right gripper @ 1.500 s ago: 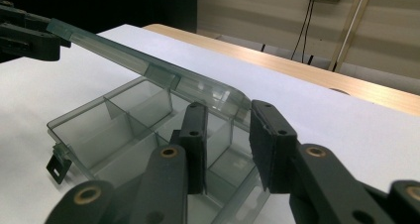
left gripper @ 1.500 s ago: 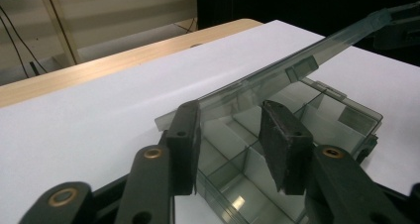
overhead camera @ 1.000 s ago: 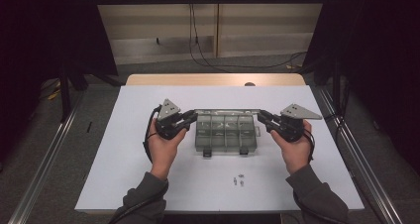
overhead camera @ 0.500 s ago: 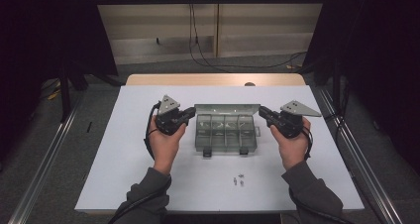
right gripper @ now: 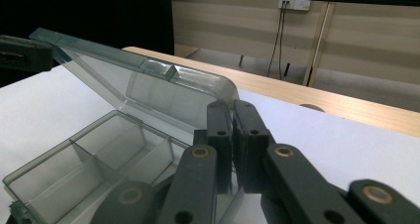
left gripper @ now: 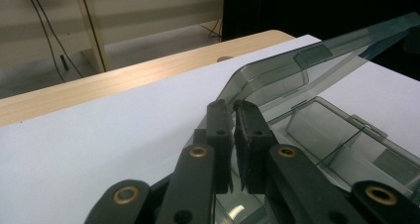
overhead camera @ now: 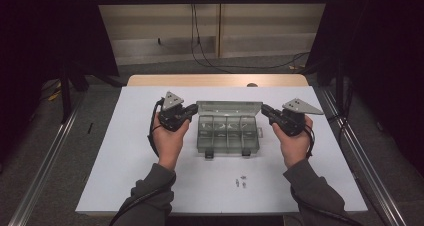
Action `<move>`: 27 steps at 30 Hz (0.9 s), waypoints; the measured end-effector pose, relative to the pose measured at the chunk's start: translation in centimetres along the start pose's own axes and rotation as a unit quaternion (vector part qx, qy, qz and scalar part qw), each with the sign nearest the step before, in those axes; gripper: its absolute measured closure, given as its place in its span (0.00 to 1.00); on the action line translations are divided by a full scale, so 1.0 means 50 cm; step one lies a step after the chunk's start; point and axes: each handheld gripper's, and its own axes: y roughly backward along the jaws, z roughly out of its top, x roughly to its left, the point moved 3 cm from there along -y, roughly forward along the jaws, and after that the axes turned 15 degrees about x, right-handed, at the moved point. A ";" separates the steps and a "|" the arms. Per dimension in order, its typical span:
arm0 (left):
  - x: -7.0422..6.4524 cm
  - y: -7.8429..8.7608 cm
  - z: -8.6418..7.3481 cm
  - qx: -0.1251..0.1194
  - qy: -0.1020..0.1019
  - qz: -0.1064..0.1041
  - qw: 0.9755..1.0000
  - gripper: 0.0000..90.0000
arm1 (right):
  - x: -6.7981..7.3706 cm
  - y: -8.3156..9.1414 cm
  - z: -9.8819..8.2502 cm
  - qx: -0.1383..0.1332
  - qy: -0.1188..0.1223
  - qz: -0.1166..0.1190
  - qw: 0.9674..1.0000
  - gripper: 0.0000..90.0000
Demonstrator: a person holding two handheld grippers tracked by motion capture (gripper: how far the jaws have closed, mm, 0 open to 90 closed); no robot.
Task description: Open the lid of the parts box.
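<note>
Lid [overhead camera: 229, 107] of the clear compartment box [overhead camera: 227, 134] stands half raised at mid-desk [overhead camera: 125, 156], its long axis running hand to hand; left gripper [overhead camera: 191, 110] and right gripper [overhead camera: 265, 110] each have fingers clenched on one end corner, equally near.

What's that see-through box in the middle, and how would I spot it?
Look at the white table: midway between the left gripper and the right gripper sits a clear smoky plastic organizer box. Its lid stands raised, and dividers split it into small compartments, unlike the tiny metal bits nearer the person.
</note>
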 end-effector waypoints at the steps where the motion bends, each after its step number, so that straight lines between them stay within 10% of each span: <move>1: 0.000 0.000 0.001 0.001 0.002 0.002 1.000 0.95 | -0.001 0.000 0.000 0.001 0.001 0.001 1.000 0.97; 27: 0.026 -0.022 0.040 0.005 0.022 0.001 1.000 0.98 | -0.027 -0.038 0.023 0.003 -0.016 0.006 1.000 0.96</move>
